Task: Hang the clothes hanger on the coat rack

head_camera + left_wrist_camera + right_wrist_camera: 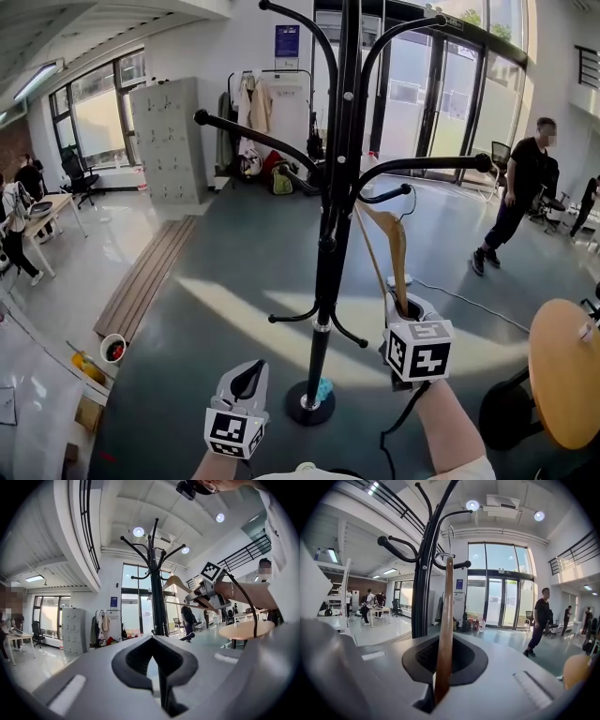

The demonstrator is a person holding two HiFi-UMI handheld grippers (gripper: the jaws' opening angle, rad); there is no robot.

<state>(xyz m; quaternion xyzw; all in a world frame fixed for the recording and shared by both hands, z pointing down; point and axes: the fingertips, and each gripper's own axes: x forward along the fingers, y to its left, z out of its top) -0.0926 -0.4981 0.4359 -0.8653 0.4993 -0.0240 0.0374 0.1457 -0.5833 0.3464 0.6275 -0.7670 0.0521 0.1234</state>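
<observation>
Hanger held up to the coat rack – the right tongs carry it.

The left tongs [248, 375] sit low near the pole's base, closed on nothing and out of the way. The coat rack [330, 253] stands in the middle, its long curved arms crowding the space over the short peg [389, 197]. The wooden hanger [394, 246] stands upright, its lower end clamped in the right tongs [405, 305], likely so that its hook [450, 538] leads to that peg – whether it rests there I cannot tell. Further right, a round surface [562, 375] and a person [520, 197] stand well apart.

The coat rack [330, 253] is black, the hanger [396, 248] tan, the floor [234, 272] blue-grey, the round table [562, 375] orange.
</observation>
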